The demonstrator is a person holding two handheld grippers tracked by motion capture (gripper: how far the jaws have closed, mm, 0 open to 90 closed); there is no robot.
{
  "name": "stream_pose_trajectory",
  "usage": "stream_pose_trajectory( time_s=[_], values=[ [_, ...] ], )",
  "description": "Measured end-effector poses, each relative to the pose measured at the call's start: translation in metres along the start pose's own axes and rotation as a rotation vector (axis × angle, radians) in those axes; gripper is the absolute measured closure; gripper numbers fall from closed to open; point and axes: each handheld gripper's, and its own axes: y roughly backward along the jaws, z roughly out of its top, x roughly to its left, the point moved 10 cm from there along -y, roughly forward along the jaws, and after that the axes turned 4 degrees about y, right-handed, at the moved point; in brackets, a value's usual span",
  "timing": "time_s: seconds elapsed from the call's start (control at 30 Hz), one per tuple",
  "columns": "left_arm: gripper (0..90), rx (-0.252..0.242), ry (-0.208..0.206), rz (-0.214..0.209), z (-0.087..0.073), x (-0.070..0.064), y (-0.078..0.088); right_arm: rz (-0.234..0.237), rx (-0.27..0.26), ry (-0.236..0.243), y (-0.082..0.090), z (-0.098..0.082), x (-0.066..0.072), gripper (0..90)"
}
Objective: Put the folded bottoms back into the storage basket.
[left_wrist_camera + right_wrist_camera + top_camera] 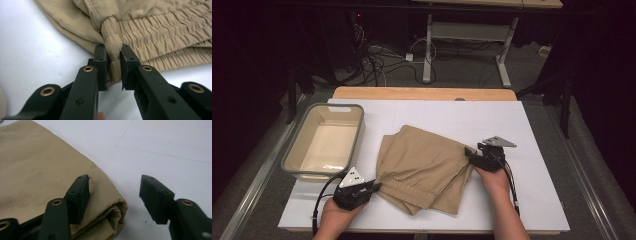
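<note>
Folded tan shorts lie in the middle of the white board. My left gripper is at their near left corner, shut on the elastic waistband; in the left gripper view a fold of fabric is pinched between both pads. My right gripper is at the shorts' right edge. In the right gripper view its jaws stand apart astride the folded corner of the shorts: one jaw is over the cloth, the other is over bare board, and the pads do not press on the fabric.
A grey-rimmed beige bin stands on the board's left side. Bare white board lies to the right of and behind the shorts. The table's wooden far edge shows, with floor cables and desk legs beyond it.
</note>
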Motion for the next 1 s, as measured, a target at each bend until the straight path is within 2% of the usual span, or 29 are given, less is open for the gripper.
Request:
stream_pose_trajectory(
  time_s=[0.1, 0.2, 0.37, 0.43, 0.47, 0.5, 0.6, 0.67, 0.7, 0.73, 0.8, 0.83, 1.0],
  values=[
    [76.2, -0.001, -0.006, 0.005, 0.0, 0.0, 0.0, 0.003, 0.015, -0.028, -0.002, -0.002, -0.003, 49.6],
    [76.2, -0.002, -0.005, 0.004, 0.0, 0.0, 0.0, 0.006, 0.021, -0.033, -0.002, -0.003, -0.003, 50.8],
    [76.2, -0.001, -0.004, 0.001, 0.0, 0.0, 0.0, -0.002, 0.08, 0.018, -0.006, -0.007, 0.002, 54.1],
    [76.1, -0.001, -0.003, 0.001, 0.0, 0.0, 0.0, 0.006, 0.088, 0.013, -0.006, -0.007, 0.003, 54.1],
    [76.1, -0.001, -0.002, 0.0, 0.0, 0.0, 0.0, 0.032, 0.114, 0.01, -0.005, -0.011, 0.004, 54.7],
    [76.1, 0.0, -0.001, -0.002, 0.0, 0.0, 0.0, 0.037, 0.12, 0.005, -0.004, -0.012, 0.005, 55.8],
    [76.1, 0.001, 0.002, -0.005, 0.0, 0.0, 0.0, 0.04, 0.124, 0.005, -0.003, -0.014, 0.006, 57.0],
    [76.1, 0.001, 0.004, -0.008, 0.0, 0.0, 0.0, 0.04, 0.124, 0.007, -0.002, -0.014, 0.007, 60.0],
    [76.1, 0.001, 0.003, -0.007, 0.0, 0.0, 0.0, 0.047, 0.124, 0.015, -0.001, -0.015, 0.008, 65.1],
    [76.1, 0.001, 0.003, -0.007, 0.0, 0.0, 0.0, 0.047, 0.124, 0.015, -0.001, -0.015, 0.008, 65.1],
    [76.1, 0.001, 0.001, -0.005, 0.0, 0.0, 0.0, 0.073, 0.119, 0.046, 0.001, -0.016, 0.013, 75.7],
    [76.1, 0.001, 0.002, -0.006, 0.0, 0.0, 0.0, 0.076, 0.119, 0.055, 0.001, -0.016, 0.015, 77.9],
    [76.1, 0.001, 0.003, -0.007, 0.0, 0.0, 0.0, 0.073, 0.114, 0.085, 0.002, -0.016, 0.018, 81.5]
  ],
)
